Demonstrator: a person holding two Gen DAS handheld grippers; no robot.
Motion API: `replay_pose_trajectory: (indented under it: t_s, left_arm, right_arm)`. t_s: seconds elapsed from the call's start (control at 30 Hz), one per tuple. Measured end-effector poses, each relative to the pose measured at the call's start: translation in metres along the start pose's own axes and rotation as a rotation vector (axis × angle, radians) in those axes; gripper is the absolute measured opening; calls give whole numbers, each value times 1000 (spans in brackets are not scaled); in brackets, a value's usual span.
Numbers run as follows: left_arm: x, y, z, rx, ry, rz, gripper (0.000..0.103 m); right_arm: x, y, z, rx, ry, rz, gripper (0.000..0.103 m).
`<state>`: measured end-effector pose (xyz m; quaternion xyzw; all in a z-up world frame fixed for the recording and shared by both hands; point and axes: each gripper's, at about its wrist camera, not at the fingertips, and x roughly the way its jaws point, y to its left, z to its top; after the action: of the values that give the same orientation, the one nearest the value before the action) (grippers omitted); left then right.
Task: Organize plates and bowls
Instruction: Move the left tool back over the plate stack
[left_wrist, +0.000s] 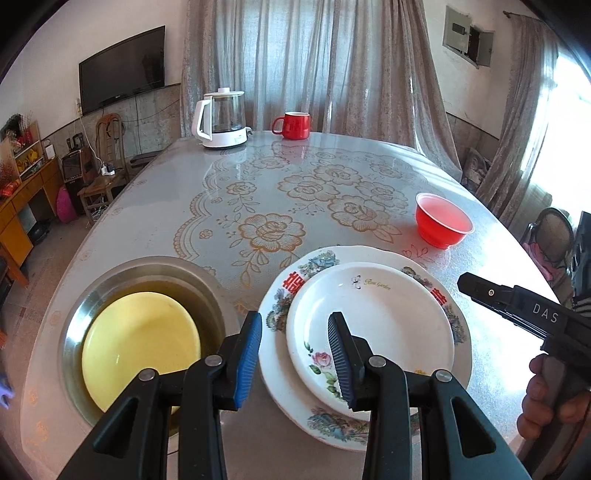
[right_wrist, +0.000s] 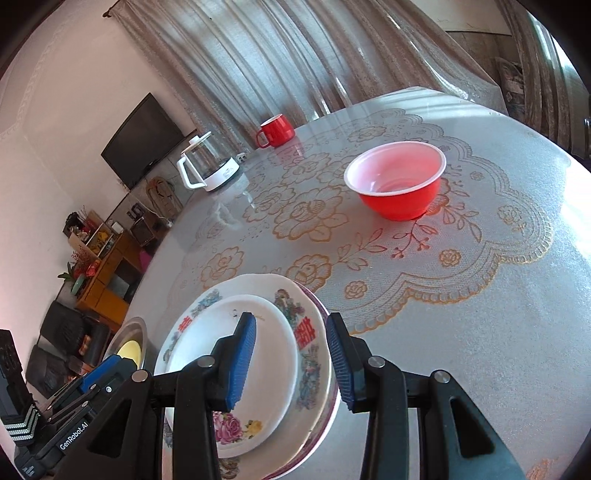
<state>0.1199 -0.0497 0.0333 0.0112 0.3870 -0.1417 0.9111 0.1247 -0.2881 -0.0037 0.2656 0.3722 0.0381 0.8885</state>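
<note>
1. My left tongs (left_wrist: 295, 354) stand partly spread with nothing pinched; their blue pads (left_wrist: 249, 358) hang over the near-left rim of the plate stack, one pad above the counter gap, the other above the small plate.
2. My right tongs (right_wrist: 291, 362) are likewise partly spread and empty; one pad sits over the small plate, the other just outside the stack's right rim. I cannot tell whether either pad touches the china.
3. The small white plate (left_wrist: 384, 325) with rose motifs lies inside the large floral plate (left_wrist: 273, 321), which bears red characters on its rim. In the right wrist view, a further purplish rim shows under the large plate.
4. Just left of the stack, a steel basin (left_wrist: 74, 332) holds a yellow bowl (left_wrist: 140, 336).
5. Beyond the stack to the right, a red bowl (left_wrist: 441, 221) with a white rim stands alone on the counter (left_wrist: 258, 184), well apart from the plates.
6. At the far edge stand a glass kettle (left_wrist: 221, 118) on a white base and a red mug (left_wrist: 293, 124).
7. A hand (left_wrist: 546, 398) grips the right tool's handle.
</note>
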Motion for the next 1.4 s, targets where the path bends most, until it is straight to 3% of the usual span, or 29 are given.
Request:
replay_pose_trajectory:
  t_s: [0.43, 0.83, 1.2, 1.4]
  left_arm:
    - [14, -28, 12, -12, 58, -109, 38]
    - [23, -51, 20, 9, 88, -142, 38]
    - [50, -59, 39, 2, 123, -156, 38]
    - [63, -69, 55, -5, 135, -158, 38]
  right_arm:
    - [-14, -47, 7, 110, -43, -68, 39]
    - [-33, -64, 13, 136, -82, -114, 40]
    - [-9, -66, 18, 113, -29, -115, 40]
    - [-5, -70, 34, 115, -43, -117, 39]
